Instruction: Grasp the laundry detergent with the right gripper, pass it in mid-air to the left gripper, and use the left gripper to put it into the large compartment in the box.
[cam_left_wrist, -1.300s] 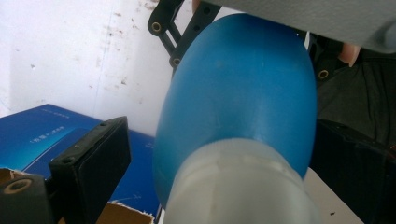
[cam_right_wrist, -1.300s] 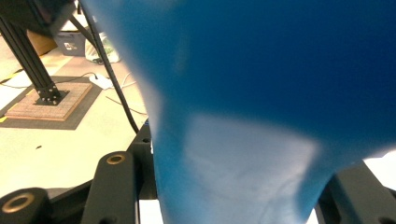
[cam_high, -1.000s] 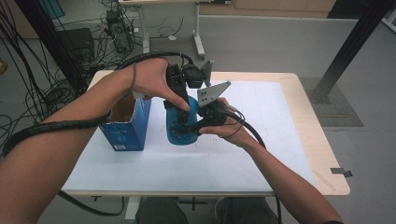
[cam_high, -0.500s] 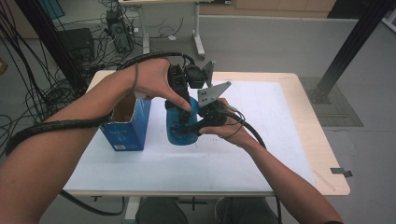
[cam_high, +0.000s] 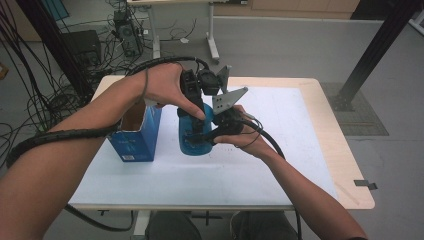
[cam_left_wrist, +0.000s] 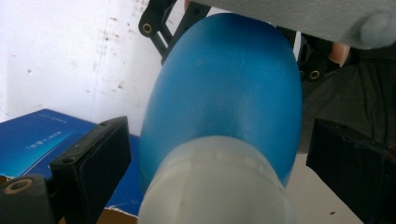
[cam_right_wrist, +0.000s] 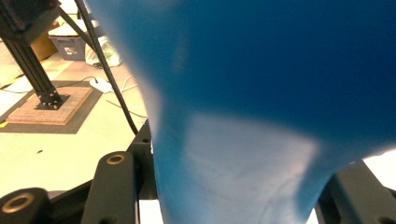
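A blue bottle (cam_high: 192, 142) with a whitish cap (cam_left_wrist: 219, 186) stands at the middle of the white table (cam_high: 280, 150). My left gripper (cam_high: 198, 106) comes down over its top. In the left gripper view the left gripper (cam_left_wrist: 219, 163) is open, its jaws on either side of the cap with a gap on each side. My right gripper (cam_high: 204, 131) reaches in from the right at the bottle's body. In the right gripper view the blue bottle (cam_right_wrist: 261, 93) sits between the jaws of the right gripper (cam_right_wrist: 233, 196), which is shut on it.
An open blue carton (cam_high: 135, 135) stands just left of the bottle, also seen as the blue carton (cam_left_wrist: 42, 140) beside my left jaw. Thick black cables trail from both grippers. The table's wooden edge (cam_high: 345, 150) runs along the right side.
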